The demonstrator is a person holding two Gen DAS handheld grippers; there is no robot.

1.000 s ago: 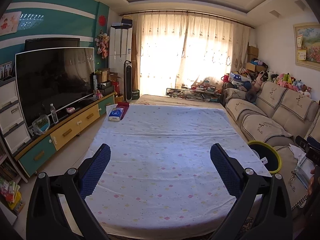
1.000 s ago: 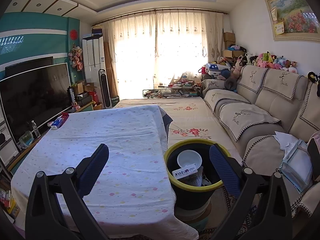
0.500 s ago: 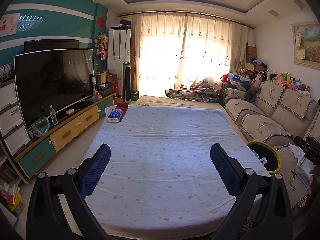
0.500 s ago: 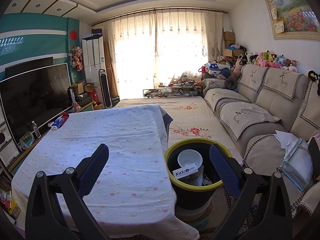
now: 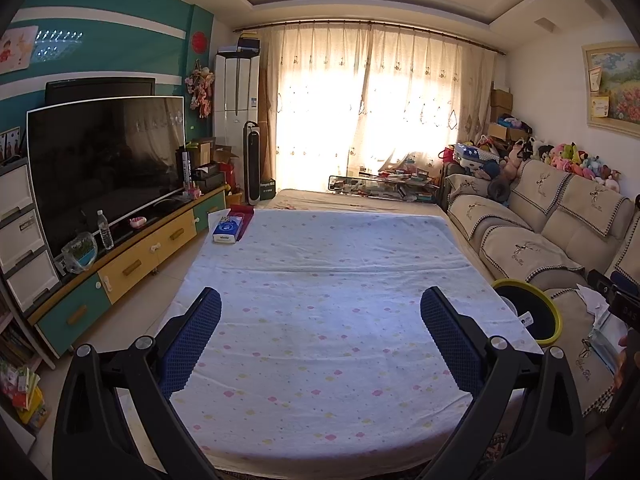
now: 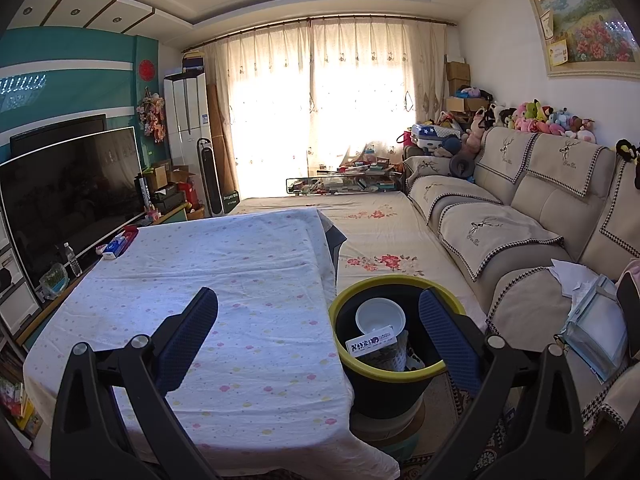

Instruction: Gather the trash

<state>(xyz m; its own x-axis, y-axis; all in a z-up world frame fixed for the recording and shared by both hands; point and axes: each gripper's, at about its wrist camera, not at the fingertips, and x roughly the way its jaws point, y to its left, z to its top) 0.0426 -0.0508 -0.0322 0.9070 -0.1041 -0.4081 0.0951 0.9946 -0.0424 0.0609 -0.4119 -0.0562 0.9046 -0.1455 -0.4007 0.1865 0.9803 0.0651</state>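
Beside the surface (image 6: 208, 280), our trash bin (image 6: 400, 376) already holds the bowl (image 6: 380, 316) and carton (image 6: 370, 345); left hand-held gripper (image 5: 320, 336) and right hand-held gripper (image 6: 318, 332) gape empty, so we judge collecting finished, barring the far tissue pack (image 5: 227, 230).

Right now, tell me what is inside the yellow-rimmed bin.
The bin holds a white bowl, a printed white carton and crumpled wrapping beneath. Anything deeper is covered.
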